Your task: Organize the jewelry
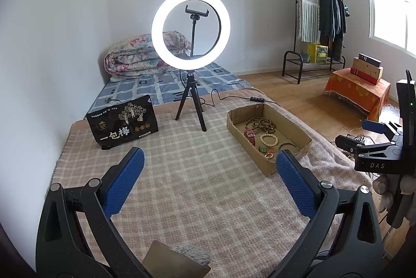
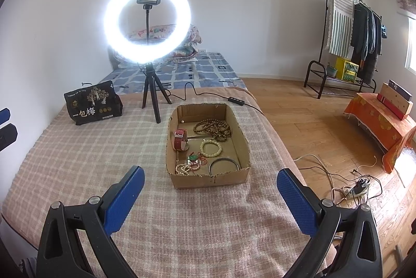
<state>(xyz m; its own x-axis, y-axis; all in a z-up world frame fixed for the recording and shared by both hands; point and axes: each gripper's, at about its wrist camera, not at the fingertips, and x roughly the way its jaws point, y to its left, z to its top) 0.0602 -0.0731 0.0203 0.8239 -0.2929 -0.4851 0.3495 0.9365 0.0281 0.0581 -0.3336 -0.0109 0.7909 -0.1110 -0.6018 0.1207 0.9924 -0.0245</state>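
Note:
A shallow cardboard box (image 2: 235, 127) sits on the checked blanket and holds the jewelry: a long brown bead necklace (image 2: 213, 129), a red-strapped watch (image 2: 180, 138), a cream bead bracelet (image 2: 211, 148), a green pendant on red cord (image 2: 193, 157), a small pale bead bracelet (image 2: 185, 168) and a dark bangle (image 2: 224, 166). The box also shows in the left wrist view (image 1: 296, 127). My right gripper (image 2: 210, 177) is open and empty, just in front of the box. My left gripper (image 1: 209, 162) is open and empty, left of the box. The right gripper's body (image 1: 377, 147) shows at the right edge.
A lit ring light on a small tripod (image 2: 152, 95) stands behind the box, its cable and inline switch (image 2: 236, 101) trailing right. A black snack bag (image 2: 92, 103) stands at the back left. The blanket's right edge (image 2: 283, 147) drops to a wooden floor with cables and a power strip (image 2: 356, 190).

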